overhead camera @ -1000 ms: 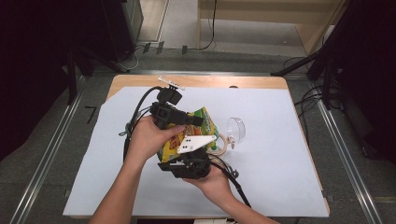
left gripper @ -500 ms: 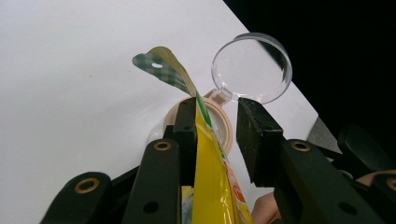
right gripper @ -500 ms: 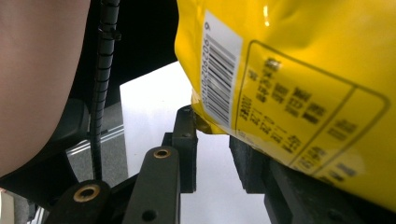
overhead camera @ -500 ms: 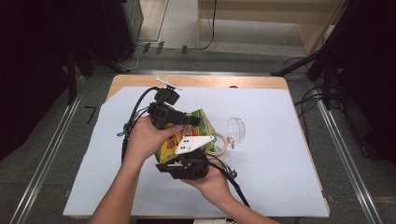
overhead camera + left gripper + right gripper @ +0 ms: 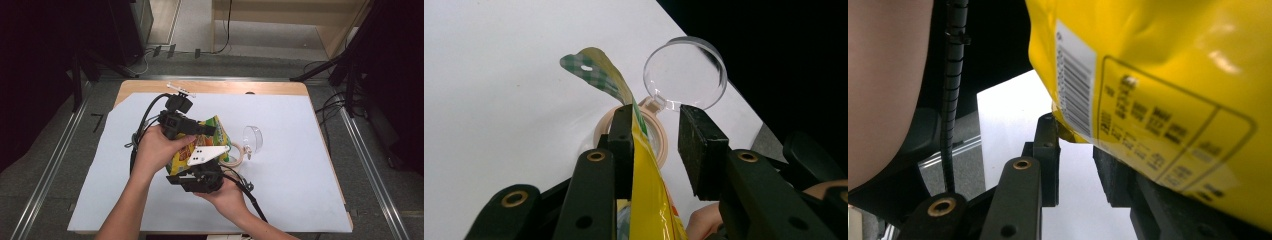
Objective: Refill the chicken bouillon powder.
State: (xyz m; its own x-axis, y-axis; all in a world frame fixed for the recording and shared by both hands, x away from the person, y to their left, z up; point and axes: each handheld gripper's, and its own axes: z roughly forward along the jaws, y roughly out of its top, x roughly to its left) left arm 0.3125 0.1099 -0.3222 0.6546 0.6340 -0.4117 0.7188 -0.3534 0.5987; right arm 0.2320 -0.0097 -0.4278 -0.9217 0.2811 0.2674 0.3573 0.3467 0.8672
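A yellow snack bag [image 5: 212, 125] is held upright above the white table between both hands. My left gripper [image 5: 207, 129] is at the bag's top, open. In the left gripper view the bag [image 5: 644, 195] lies against the left jaw, and the other jaw stands well apart. My right gripper [image 5: 200, 172] is under the bag. In the right gripper view the bag's lower corner [image 5: 1068, 127] sits between the jaws of that gripper [image 5: 1075, 150]. Just beyond is a small beige-rimmed jar [image 5: 659, 137] with its clear hinged lid [image 5: 684, 75] flipped open.
A white sheet [image 5: 300, 190] covers a wooden table whose far edge [image 5: 225, 87] shows. Black cables [image 5: 142, 125] trail from both grippers. The jar [image 5: 235, 157] and lid [image 5: 255, 137] stand right of the hands. Dark stands and floor rails surround the table.
Both hands and the bag have shifted only very slightly. Jar and lid are unmoved.
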